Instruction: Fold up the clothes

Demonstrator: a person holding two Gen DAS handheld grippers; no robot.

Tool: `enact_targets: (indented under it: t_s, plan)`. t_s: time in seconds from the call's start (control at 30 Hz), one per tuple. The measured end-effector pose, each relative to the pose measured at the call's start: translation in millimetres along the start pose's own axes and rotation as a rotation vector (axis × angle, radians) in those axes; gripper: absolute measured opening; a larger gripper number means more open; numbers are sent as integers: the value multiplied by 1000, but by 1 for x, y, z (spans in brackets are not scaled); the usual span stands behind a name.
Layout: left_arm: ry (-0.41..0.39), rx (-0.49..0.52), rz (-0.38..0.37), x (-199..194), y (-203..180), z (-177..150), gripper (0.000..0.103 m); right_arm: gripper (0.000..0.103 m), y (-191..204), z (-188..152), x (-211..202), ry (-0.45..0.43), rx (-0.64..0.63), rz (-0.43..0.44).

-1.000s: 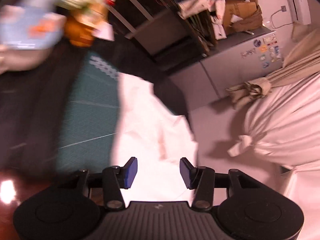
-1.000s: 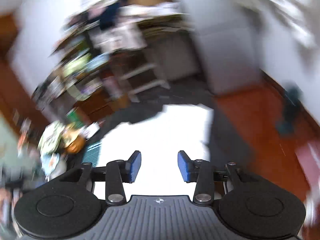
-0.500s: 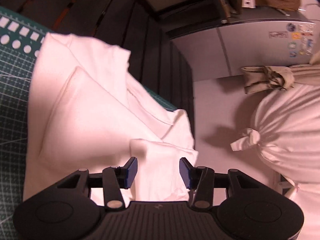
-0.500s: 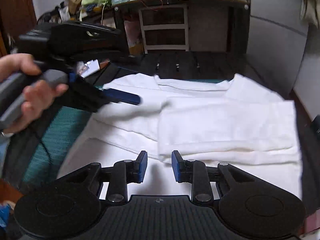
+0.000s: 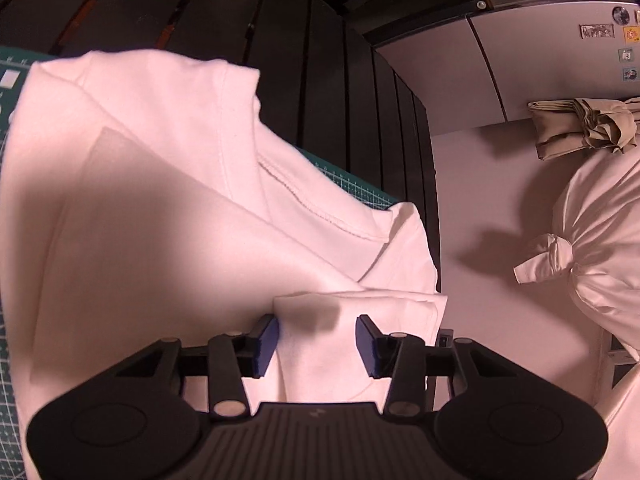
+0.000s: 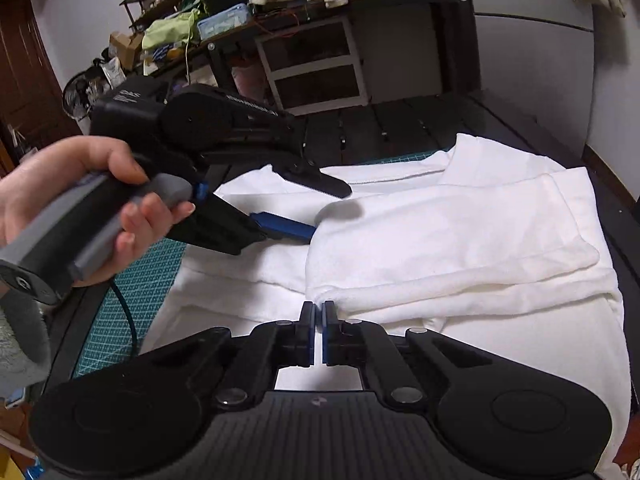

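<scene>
On the white garment [image 6: 460, 240], right hand-held gripper [image 6: 318, 330] pinches its fold; left [image 5: 316, 340] gapes, closing.

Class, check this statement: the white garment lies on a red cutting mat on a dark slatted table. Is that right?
Not quite. The cutting mat under the white garment is green, not red, as the right wrist view shows. The table is indeed dark and slatted.

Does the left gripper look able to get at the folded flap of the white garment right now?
Probably yes: the flap lies between the jaws of the left gripper, which have just been closing, and nothing blocks it.
</scene>
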State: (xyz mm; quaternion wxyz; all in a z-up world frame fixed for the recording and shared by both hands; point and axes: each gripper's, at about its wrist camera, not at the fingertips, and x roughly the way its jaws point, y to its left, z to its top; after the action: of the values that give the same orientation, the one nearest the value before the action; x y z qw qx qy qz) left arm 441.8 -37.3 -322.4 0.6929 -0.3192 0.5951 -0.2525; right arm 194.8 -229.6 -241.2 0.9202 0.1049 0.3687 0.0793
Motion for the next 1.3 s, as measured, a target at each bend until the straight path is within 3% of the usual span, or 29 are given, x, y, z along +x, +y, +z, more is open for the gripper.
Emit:
enact_targets:
  t_s: [0.03,0.2,0.3,0.37,0.43,0.63,0.7,0.8,0.87,0.93,1.0,1.07,1.1,1.2,1.3]
  plan:
    - [-18,34,13,-2,-3,-2,2,2,-1,0,1,4,7,5]
    - [-109,212,20,-19,-22,-14,3,1,-7,-3,9,43,55,30]
    - [-146,322,106,-16,-25,-18,3,1,-8,-8,17,82,84,28]
    - [-142,323,132,-9,-17,-16,4,1,-9,-10,20,89,97,31]
    - [-147,298,111,-9,-12,-15,4,1,-9,-9,20,92,98,31]
    - [-243,329,101,-31,-14,-12,8,3,-12,-10,15,118,129,47]
    - [-251,319,81,-39,-15,-13,16,12,-14,-5,5,134,156,74]
    - [-256,299,40,-50,-16,-18,28,23,-28,10,-30,68,179,151]
    - [-215,274,28,-47,-15,-20,33,32,-42,20,-50,10,182,170]
    - [-194,267,33,-39,-16,-21,33,34,-78,47,-77,-97,171,135]
    - [-181,263,57,-28,-16,-22,33,43,-113,66,-77,-134,189,82]
    - [-170,246,72,-20,-14,-22,33,43,-154,87,-73,-158,218,26]
    - [-169,241,76,-17,-13,-22,33,43,-189,101,-55,-121,272,-16]
    - [-167,243,87,-11,-13,-22,32,43,-247,118,-10,-59,347,-94]
    - [-173,250,90,-11,-14,-21,31,40,-278,124,29,48,472,-31]
